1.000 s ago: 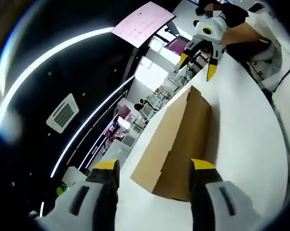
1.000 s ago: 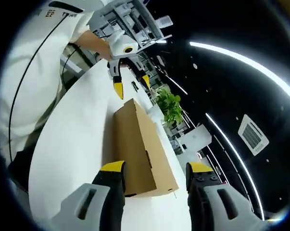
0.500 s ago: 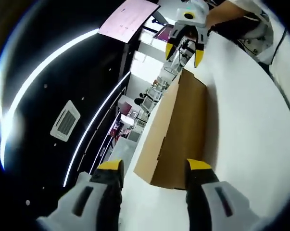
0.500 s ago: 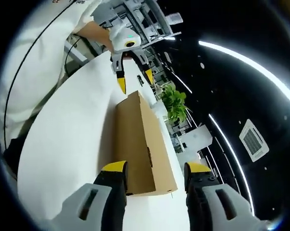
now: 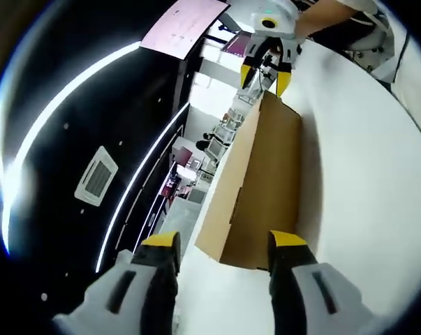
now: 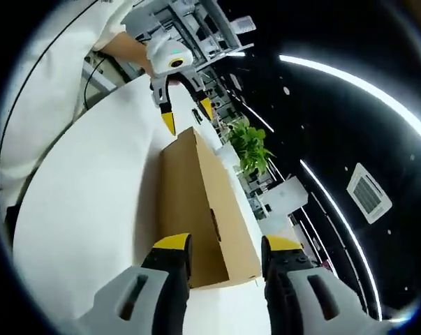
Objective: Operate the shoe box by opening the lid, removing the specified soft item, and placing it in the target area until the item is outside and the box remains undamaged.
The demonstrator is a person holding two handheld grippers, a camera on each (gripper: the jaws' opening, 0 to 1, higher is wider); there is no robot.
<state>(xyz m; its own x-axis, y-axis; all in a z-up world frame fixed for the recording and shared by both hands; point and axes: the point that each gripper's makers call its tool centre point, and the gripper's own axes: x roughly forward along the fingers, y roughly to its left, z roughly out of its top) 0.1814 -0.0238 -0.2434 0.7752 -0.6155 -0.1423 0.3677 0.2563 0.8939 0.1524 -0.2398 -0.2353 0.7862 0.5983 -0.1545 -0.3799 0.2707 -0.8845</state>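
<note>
The shoe box (image 5: 260, 188) was a plain brown cardboard box, long and narrow, with its lid shut; it lay flat on the white table (image 5: 364, 181), one short end near the camera in the left gripper view and the other short end near in the right gripper view (image 6: 200, 209); its surfaces looked smooth and undented; a small notch or tab showed along one long side; the soft item could not be seen.
</note>
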